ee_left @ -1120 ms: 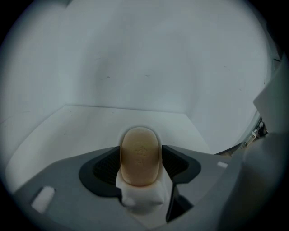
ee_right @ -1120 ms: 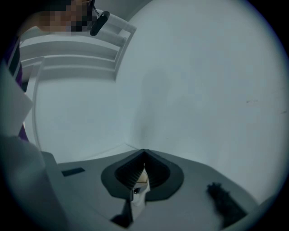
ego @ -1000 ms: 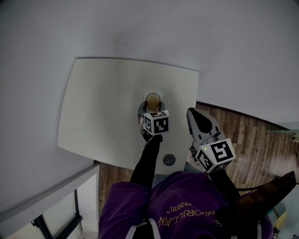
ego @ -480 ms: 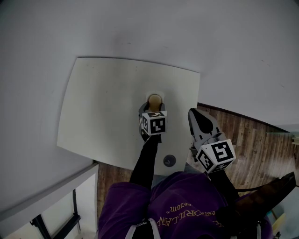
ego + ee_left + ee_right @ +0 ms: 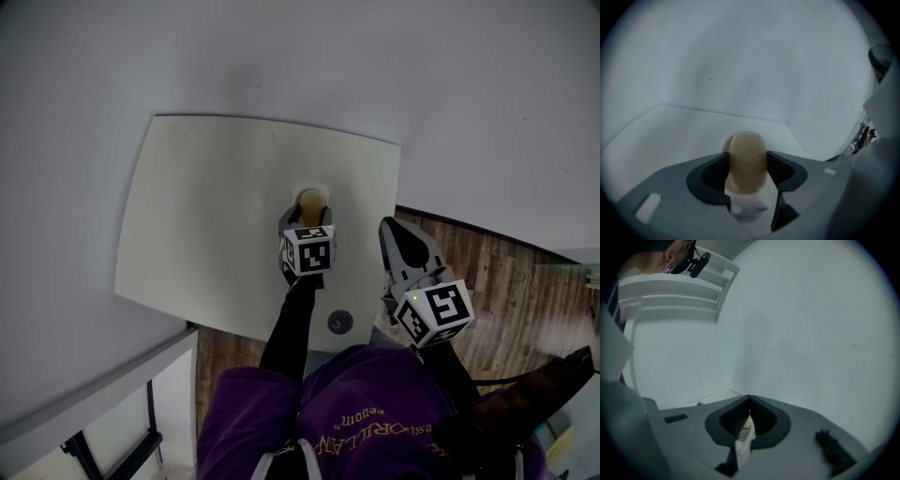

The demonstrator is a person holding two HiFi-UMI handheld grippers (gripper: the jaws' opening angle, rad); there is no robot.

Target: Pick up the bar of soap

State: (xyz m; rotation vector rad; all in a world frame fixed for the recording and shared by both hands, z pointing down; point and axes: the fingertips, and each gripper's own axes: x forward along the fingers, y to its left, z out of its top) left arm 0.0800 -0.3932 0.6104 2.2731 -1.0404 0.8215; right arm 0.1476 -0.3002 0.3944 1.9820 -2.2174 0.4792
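Note:
A tan oval bar of soap (image 5: 308, 199) stands on a small white dish in the middle of the white table (image 5: 206, 216). My left gripper (image 5: 307, 210) reaches down over it. In the left gripper view the soap (image 5: 747, 157) fills the gap and both black pads (image 5: 710, 171) lie against its sides. The jaws have just been closing, with the soap between them. My right gripper (image 5: 387, 227) hangs off the table's right edge over the floor. Its jaws meet at the tips (image 5: 749, 401) with nothing in them.
A small round metal fitting (image 5: 339, 322) sits near the table's front edge. Wooden floor (image 5: 506, 281) lies to the right, and a white ledge (image 5: 94, 394) is at the lower left. A plain pale wall stands behind the table.
The left gripper has tipped slightly over the soap and its jaws have drawn in against it. The right gripper has not moved.

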